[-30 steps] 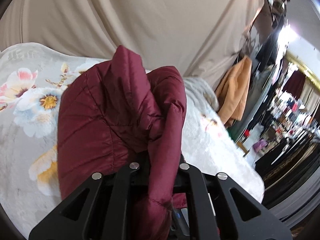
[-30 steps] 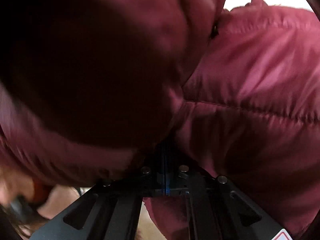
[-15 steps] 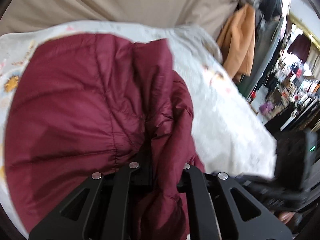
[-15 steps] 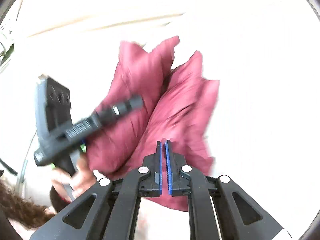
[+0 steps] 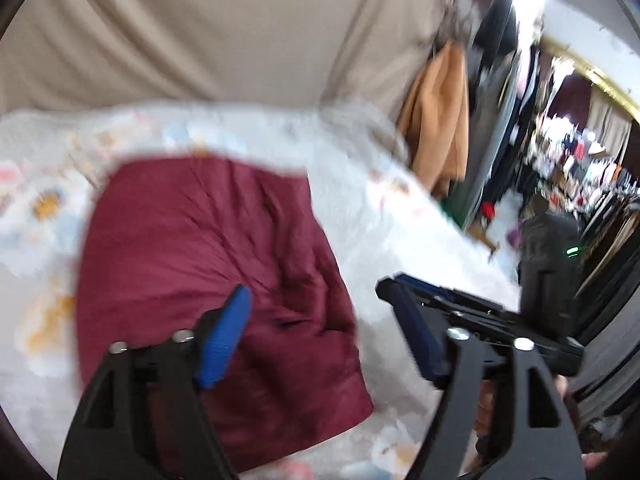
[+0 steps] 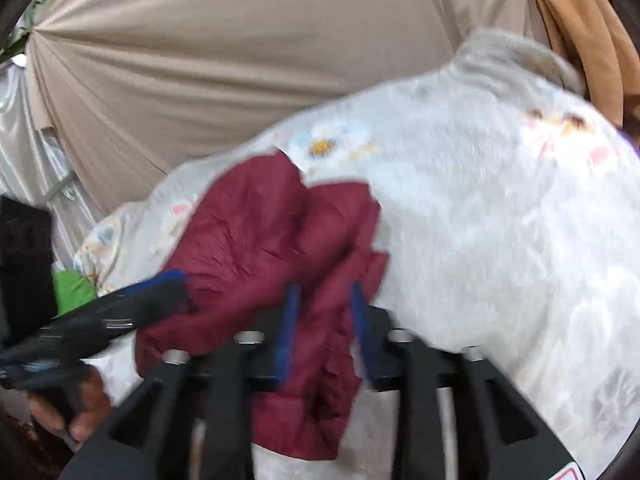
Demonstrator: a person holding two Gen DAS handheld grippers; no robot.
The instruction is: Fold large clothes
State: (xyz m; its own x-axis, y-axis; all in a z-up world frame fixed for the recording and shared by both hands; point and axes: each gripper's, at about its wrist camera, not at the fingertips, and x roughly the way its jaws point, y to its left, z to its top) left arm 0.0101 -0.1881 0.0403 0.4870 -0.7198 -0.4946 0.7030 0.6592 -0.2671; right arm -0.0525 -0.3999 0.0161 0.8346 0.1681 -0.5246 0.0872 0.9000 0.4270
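A: Where's the garment?

B: The maroon quilted jacket [image 5: 208, 280] lies bundled on the floral blanket [image 5: 400, 248], which covers what looks like a bed rather than a bench, with a beige curtain [image 5: 200, 32] hanging behind it.

A: And the grippers?

B: The left hand-held gripper [image 5: 320, 340] is spread wide just over the jacket's near part — nothing between its blue pads [image 5: 222, 340]. The right hand-held gripper [image 6: 324, 332] has its pads parted too, a ridge of maroon fabric showing between them; they don't look pressed onto it, though the blur makes that uncertain.

A: So which step?

B: I'd judge a fold has been laid down and the grip let go — the jacket is a compact, rumpled block, not yet tidy.

A: Its orientation?

B: In the left wrist view its long axis runs from the near edge away toward the curtain, a straight edge at the far end. Which end is collar or hem I can't tell.

A: Next move?

B: Probably a fresh pinch on an edge to fold again or flatten the lumps — two-handed, since the padding springs back.
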